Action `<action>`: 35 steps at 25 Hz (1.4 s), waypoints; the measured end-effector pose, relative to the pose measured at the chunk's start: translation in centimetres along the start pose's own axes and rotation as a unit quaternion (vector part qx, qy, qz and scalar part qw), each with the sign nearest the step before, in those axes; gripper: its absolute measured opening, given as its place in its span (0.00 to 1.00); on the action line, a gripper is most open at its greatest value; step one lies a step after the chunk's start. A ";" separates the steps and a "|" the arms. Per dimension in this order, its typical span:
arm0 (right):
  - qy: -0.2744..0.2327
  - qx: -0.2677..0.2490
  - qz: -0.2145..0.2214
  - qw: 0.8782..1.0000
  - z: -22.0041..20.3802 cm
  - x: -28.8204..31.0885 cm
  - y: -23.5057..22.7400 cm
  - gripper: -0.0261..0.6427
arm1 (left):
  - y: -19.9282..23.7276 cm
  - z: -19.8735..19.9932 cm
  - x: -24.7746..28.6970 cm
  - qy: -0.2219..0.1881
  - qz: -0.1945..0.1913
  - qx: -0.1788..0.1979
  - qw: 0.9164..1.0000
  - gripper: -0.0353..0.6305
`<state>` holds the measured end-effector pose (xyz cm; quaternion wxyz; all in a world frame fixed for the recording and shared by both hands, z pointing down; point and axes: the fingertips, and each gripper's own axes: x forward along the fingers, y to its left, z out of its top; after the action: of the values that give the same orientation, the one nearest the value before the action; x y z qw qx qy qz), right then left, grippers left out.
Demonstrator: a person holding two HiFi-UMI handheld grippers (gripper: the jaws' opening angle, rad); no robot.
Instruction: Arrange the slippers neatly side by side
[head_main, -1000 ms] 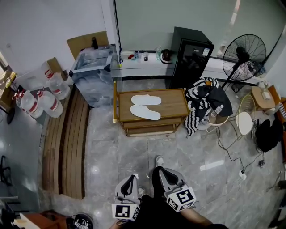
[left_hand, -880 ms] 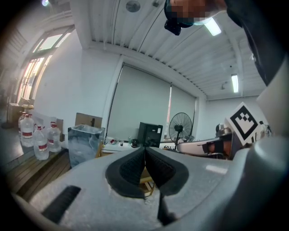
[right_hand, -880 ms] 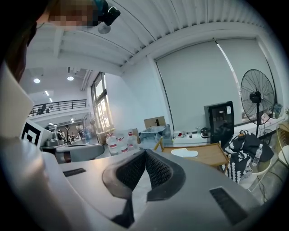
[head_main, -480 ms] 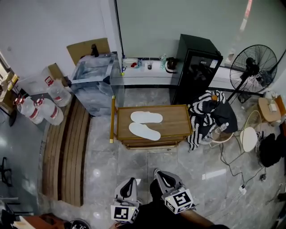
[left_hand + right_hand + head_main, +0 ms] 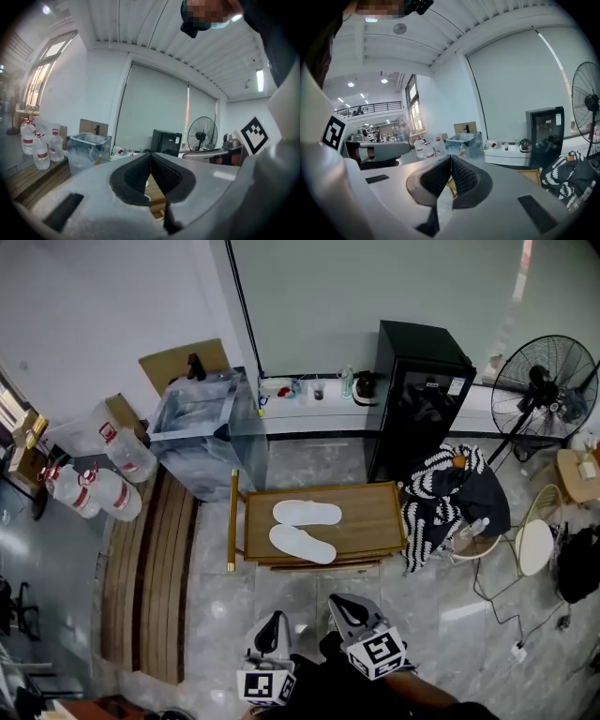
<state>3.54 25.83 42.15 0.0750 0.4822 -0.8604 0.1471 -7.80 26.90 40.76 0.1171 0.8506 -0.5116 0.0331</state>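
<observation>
Two white slippers lie on a low wooden table [image 5: 375, 512]. The far slipper [image 5: 307, 512] lies across the table; the near slipper [image 5: 302, 544] lies slanted below it, their left ends close together. My left gripper [image 5: 274, 622] and right gripper [image 5: 343, 604] hang side by side at the bottom of the head view, well short of the table. Both are shut with nothing between the jaws; in the left gripper view [image 5: 150, 154] and the right gripper view [image 5: 450, 158] the dark pads meet at the tips. The slippers are hidden behind the jaws in both gripper views.
A clear plastic bin [image 5: 197, 432] and water jugs [image 5: 94, 493] stand left, beside a slatted wooden bench [image 5: 145, 587]. A black cabinet [image 5: 422, 399], a standing fan [image 5: 544, 385], a chair draped with striped cloth [image 5: 450, 493] and floor cables [image 5: 506, 606] are right of the table.
The table with the slippers has drawn closer and lower in the head view as both grippers advanced toward it. Both stay shut.
</observation>
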 end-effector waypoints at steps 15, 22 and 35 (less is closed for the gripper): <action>0.036 -0.002 0.023 0.999 -0.5 6.2 -4.0 0.06 | 2.6 -0.2 5.0 0.006 0.027 -0.012 1.000 0.08; 0.051 -0.008 0.001 0.999 0.6 11.2 -6.1 0.06 | 6.6 1.0 10.2 0.004 0.007 -0.009 1.000 0.08; 0.115 -0.029 -0.034 0.992 1.5 23.2 -8.7 0.06 | 16.1 3.8 19.5 0.045 -0.047 -0.008 0.998 0.08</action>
<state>-1.20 2.29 48.61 0.1925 0.4889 -0.8329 0.1739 -12.97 1.99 43.17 0.1484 0.8704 -0.4653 0.0617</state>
